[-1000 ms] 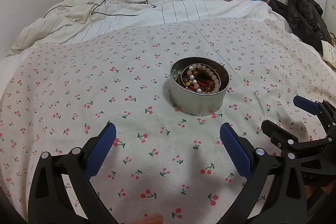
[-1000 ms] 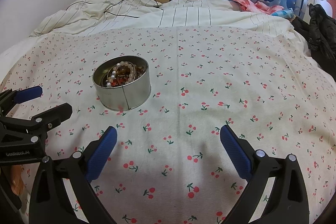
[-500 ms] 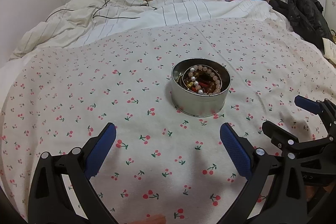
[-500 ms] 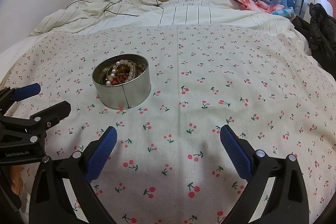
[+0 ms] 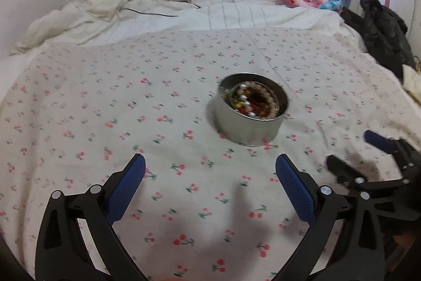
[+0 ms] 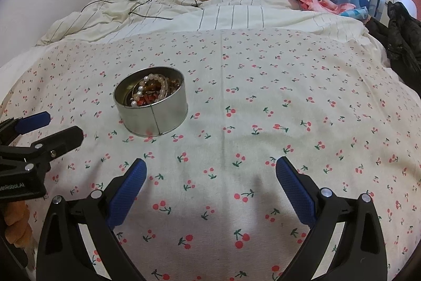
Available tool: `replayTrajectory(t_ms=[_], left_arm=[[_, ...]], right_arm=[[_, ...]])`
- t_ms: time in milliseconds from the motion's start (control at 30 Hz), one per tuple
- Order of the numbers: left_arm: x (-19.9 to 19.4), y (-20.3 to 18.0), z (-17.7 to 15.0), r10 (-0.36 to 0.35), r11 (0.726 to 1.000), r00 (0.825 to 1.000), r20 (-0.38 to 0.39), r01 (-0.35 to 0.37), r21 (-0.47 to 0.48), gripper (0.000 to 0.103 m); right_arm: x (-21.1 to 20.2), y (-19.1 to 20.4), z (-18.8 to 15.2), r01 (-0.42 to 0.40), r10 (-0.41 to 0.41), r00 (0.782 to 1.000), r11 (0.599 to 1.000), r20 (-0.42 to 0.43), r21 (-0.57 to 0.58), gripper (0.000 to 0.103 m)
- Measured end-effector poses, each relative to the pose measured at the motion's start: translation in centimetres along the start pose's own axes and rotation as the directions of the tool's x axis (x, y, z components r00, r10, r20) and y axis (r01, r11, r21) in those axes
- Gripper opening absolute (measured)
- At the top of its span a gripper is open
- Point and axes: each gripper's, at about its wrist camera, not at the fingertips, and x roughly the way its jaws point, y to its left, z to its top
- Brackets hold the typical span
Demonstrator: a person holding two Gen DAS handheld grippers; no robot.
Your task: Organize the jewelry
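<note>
Jewelry [image 6: 151, 90], a pearl bracelet coiled over brown and red beads, sits heaped inside a round metal tin [image 6: 155, 115] on the cherry-print bedsheet [image 6: 263, 109]. The tin stands ahead and to the right of the left gripper [image 5: 209, 171], and ahead and left of the right gripper [image 6: 210, 173]. Both pairs of fingers are spread wide and hold nothing, hovering low over the bed. No loose pieces show on the sheet, so this fits either a finished gathering or pieces waiting to be taken out. Any reach into the tin should come from above with narrowed fingers, since the soft bed lets the tin tip easily.
</note>
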Motion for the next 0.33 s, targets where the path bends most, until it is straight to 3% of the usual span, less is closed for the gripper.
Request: replayTrajectory(t_ms=[167,333], left_arm=[[1.0,0.6,0.4,0.007,0.999,0.998,-0.069,-0.01,-0.042,0.095],[1.0,0.6,0.4,0.016,0.999,0.997,-0.07,-0.019,-0.036,0.095]], right_arm=[[-0.2,0.0,0.1,0.009,-0.009,1.0,1.0,0.008,-0.004,0.094],[-0.2,0.1,0.1,0.011,-0.011,1.0,1.0,0.005,-0.011,0.094]])
